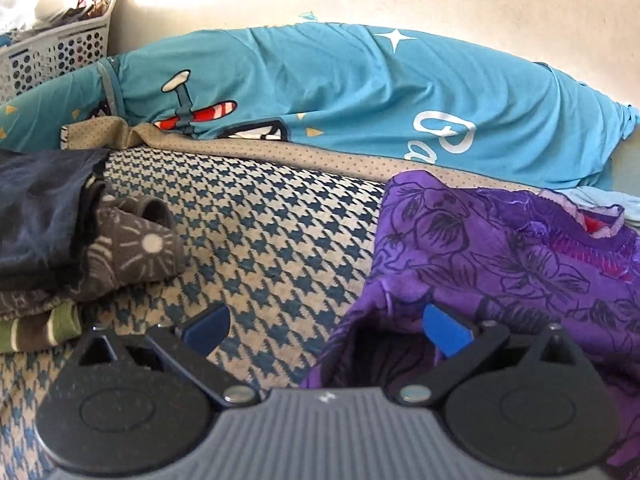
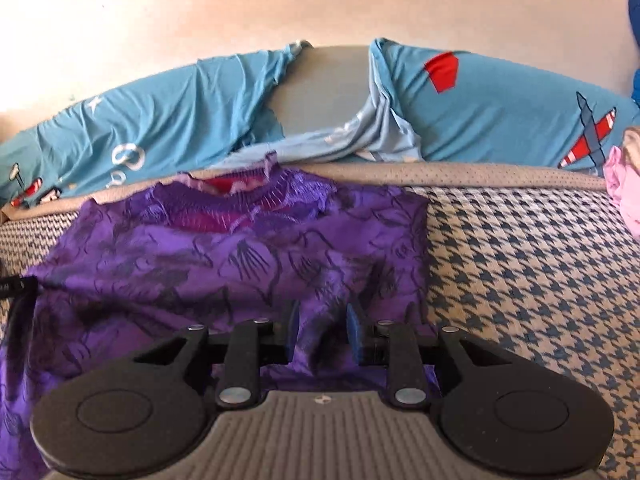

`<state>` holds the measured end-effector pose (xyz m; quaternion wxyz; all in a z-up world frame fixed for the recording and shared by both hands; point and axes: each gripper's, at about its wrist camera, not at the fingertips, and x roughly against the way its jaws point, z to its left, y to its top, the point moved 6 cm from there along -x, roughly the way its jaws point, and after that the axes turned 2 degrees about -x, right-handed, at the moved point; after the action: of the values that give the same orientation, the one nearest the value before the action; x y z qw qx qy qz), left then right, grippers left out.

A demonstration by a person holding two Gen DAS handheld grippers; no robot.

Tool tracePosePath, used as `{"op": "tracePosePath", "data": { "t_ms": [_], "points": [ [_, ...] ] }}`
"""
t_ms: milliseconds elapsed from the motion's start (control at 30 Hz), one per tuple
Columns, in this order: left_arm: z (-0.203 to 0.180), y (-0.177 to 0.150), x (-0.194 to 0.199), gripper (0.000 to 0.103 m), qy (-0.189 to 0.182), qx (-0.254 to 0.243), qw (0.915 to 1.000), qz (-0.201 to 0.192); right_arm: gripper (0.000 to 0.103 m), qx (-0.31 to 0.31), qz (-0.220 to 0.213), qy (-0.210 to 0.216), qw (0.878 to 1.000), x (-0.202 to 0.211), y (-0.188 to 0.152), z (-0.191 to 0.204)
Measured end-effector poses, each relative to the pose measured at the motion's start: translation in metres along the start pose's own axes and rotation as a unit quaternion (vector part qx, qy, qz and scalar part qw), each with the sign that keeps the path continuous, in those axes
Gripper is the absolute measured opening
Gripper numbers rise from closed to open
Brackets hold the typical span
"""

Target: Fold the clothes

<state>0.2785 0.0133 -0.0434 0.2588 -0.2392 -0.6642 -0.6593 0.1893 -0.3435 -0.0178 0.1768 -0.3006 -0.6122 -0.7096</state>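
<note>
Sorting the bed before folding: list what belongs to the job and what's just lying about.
Job: purple floral garment; stack of folded clothes; left gripper; right gripper.

Lying about: blue airplane-print pillows; white laundry basket; pink cloth; houndstooth bedcover.

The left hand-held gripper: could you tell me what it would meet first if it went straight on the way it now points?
Probably the houndstooth cover, bare between the open fingers of the left hand-held gripper; the purple garment lies just beside that line, though depth is unclear.
</note>
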Motion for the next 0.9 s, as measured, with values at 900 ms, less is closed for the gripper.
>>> {"op": "tracePosePath", "data": {
  "t_ms": [900],
  "points": [
    [0.015, 0.018, 0.011, 0.103, 0.023, 0.038, 0.9979, -0.047, 0.002, 0.064, 0.008, -0.045, 0.997, -0.002, -0.011, -0.006]
  ]
}}
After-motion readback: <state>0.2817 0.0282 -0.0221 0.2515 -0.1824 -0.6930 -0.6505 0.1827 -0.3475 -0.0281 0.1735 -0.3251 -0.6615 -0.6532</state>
